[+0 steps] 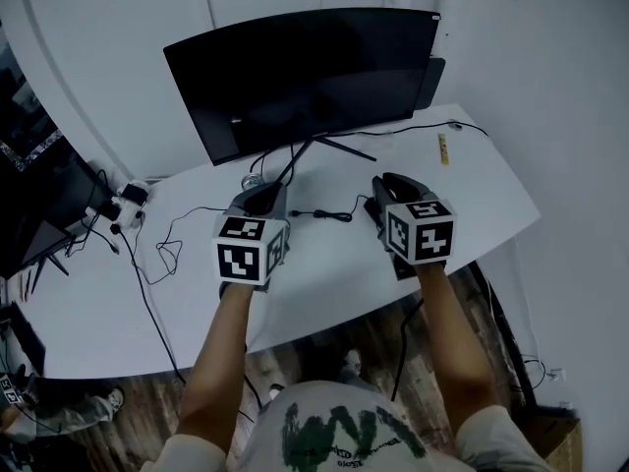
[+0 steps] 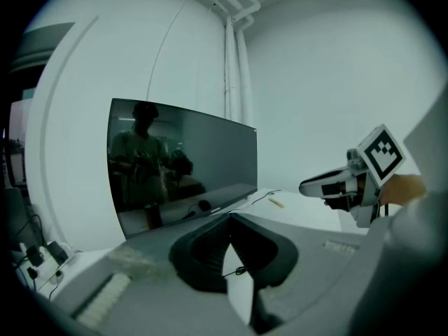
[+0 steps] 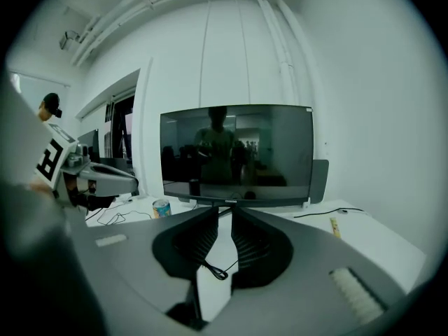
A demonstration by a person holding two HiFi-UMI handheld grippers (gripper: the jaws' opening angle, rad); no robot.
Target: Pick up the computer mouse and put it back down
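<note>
Two grippers are held clear of the table (image 1: 491, 195), side by side in front of the monitor (image 1: 305, 77), and neither carries anything.

The left gripper (image 1: 263, 195) has its fingers clenched tip to tip on nothing. Its own view shows only bare table and a loose black cable (image 1: 329, 214) through the gap behind the tips. The right gripper (image 1: 386, 183) has its fingers drawn close, with a narrow slit left between the tips, and is likewise empty.

No computer mouse can be made out in any view, either between the fingers or on the visible table.

Judgement: the mouse is either out of sight or absent. The empty, lifted carriage reads as a transit posture, not a grasp.

Pose: both forearms reach toward twelve o'clock, roughly parallel. The grippers tilt slightly nose-down with their marker cubes uppermost. A drinks can (image 3: 162, 208) stands at ten o'clock of the right gripper, near the monitor's foot.
</note>
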